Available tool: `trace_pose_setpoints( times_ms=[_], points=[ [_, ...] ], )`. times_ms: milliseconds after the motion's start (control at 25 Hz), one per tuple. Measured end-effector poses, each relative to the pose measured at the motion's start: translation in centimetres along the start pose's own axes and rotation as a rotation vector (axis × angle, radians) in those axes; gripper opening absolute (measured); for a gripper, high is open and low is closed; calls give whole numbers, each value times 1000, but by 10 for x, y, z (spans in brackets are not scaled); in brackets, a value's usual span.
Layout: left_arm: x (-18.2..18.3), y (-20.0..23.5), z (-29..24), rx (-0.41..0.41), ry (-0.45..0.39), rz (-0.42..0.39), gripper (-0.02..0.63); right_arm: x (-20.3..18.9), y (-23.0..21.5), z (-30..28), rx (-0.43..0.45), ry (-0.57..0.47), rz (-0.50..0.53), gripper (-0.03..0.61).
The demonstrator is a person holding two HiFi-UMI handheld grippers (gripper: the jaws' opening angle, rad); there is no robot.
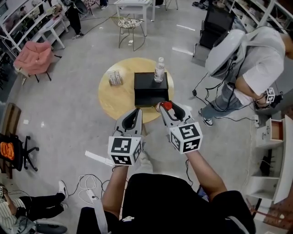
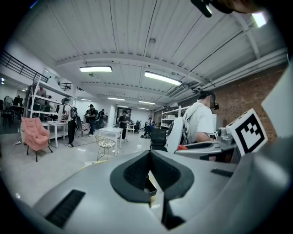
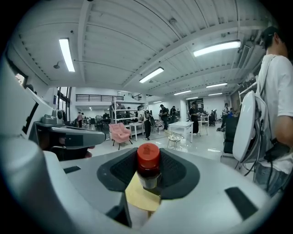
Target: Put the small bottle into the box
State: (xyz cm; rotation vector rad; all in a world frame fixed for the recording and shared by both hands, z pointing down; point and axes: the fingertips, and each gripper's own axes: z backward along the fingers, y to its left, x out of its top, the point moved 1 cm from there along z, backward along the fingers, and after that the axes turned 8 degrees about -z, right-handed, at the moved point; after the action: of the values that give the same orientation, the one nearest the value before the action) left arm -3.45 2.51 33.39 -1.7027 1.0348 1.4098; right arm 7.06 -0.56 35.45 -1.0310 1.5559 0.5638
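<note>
- This is a big open workshop or lab hall, industrial in build: a ribbed metal ceiling (image 2: 137, 36) on beams, with long tube lights (image 2: 95, 69).
- One side is a bare brick wall (image 2: 242, 98); the floor (image 1: 68, 109) is smooth grey concrete.
- Open white shelving (image 1: 23, 27) lines the edges, and a railed upper gallery (image 3: 98, 97) runs along the far end.
- The furniture is loose and mixed: white work tables (image 1: 133, 5), a pink armchair (image 1: 33, 57), a wire chair (image 1: 129, 23), a round wooden table (image 1: 110, 98).
- Cables (image 1: 87, 185) trail across the floor.
- Several people (image 2: 93, 119) stand working at the tables.
</note>
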Motion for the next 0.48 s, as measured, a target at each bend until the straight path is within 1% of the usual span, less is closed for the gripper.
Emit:
trace_pose_setpoints(
  times_ms=[240, 480],
  points=[
    [1, 46, -36, -37, 6, 15, 11, 12, -5, -50, -36, 10, -3, 138],
    [-5, 73, -64, -81, 25, 16, 11, 11, -14, -87, -69, 26, -16, 138]
  ],
)
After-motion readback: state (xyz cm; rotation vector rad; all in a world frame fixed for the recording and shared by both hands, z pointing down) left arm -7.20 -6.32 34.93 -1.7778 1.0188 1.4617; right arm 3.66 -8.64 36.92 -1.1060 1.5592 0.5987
